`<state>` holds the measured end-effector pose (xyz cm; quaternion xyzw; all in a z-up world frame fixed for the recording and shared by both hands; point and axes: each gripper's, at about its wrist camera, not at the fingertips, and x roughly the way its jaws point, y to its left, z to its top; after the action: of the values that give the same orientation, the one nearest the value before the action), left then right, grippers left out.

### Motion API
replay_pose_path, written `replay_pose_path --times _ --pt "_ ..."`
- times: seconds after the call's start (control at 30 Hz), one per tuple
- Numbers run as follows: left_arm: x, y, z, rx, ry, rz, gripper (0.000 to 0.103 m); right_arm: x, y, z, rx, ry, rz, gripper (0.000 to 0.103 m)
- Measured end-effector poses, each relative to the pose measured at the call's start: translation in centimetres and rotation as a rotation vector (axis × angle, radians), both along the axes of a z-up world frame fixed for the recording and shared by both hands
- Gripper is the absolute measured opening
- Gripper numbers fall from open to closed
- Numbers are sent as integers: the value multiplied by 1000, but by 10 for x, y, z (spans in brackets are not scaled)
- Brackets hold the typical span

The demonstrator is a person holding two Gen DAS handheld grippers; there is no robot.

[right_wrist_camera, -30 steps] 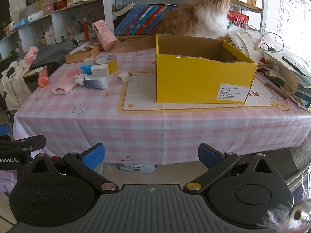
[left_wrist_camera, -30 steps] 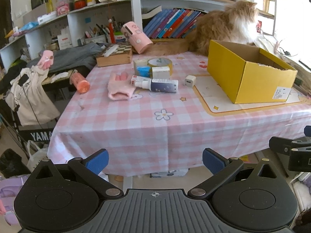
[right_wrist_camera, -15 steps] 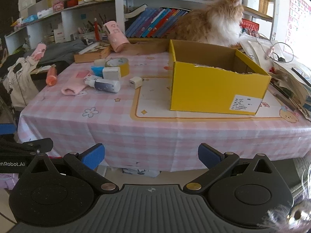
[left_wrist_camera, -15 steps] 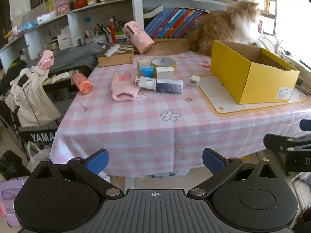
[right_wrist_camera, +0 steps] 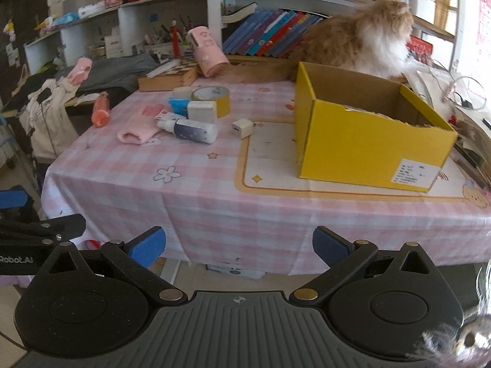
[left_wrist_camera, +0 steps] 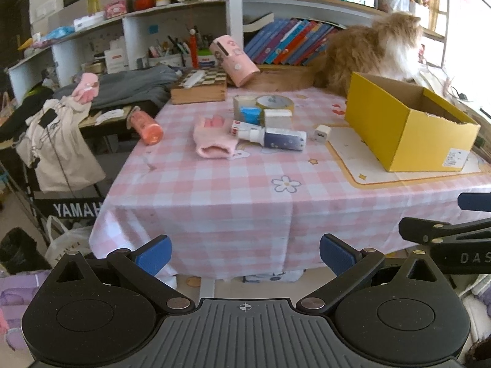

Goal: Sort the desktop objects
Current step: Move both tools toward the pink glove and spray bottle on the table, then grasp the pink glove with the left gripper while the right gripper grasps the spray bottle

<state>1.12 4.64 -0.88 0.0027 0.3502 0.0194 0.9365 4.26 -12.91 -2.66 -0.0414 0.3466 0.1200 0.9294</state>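
An open yellow box point(left_wrist_camera: 408, 128) point(right_wrist_camera: 368, 141) stands on the right of the pink checked table point(left_wrist_camera: 245, 190). To its left lie a pink glove point(left_wrist_camera: 214, 141) point(right_wrist_camera: 138, 128), a spray bottle point(left_wrist_camera: 276, 138) point(right_wrist_camera: 190, 128), a white charger cube point(left_wrist_camera: 321, 132) point(right_wrist_camera: 242, 128), a tape roll point(left_wrist_camera: 274, 102) point(right_wrist_camera: 211, 96), a white block point(left_wrist_camera: 277, 118) and a blue item point(left_wrist_camera: 250, 115). My left gripper point(left_wrist_camera: 245, 254) and right gripper point(right_wrist_camera: 239, 247) are both open and empty, in front of the table's near edge.
A fluffy orange cat point(left_wrist_camera: 374, 52) point(right_wrist_camera: 359, 43) sits behind the box. A wooden chess box point(left_wrist_camera: 199, 87) and pink cylinder point(left_wrist_camera: 234, 61) are at the back. An orange bottle point(left_wrist_camera: 145, 124) lies off the table's left edge. Shelves with books stand behind.
Both grippers have moved closer to the table and a little higher; the table and objects appear larger. Both stay open. Nothing on the table has moved.
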Motion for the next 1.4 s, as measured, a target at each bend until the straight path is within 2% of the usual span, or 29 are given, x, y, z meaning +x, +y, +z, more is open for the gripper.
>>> replay_pose_path --times 0.3,0.6,1.03,1.4 --pt "0 15 -2 30 10 62 103 13 19 -5 24 -3 77 103" --pt "19 29 -2 53 7 109 103 34 34 -5 45 -15 128 103" --pt "78 41 -10 32 45 65 103 93 55 -11 23 37 175 103" --pt "148 60 -15 8 94 101 103 160 75 -18 0 77 215 100"
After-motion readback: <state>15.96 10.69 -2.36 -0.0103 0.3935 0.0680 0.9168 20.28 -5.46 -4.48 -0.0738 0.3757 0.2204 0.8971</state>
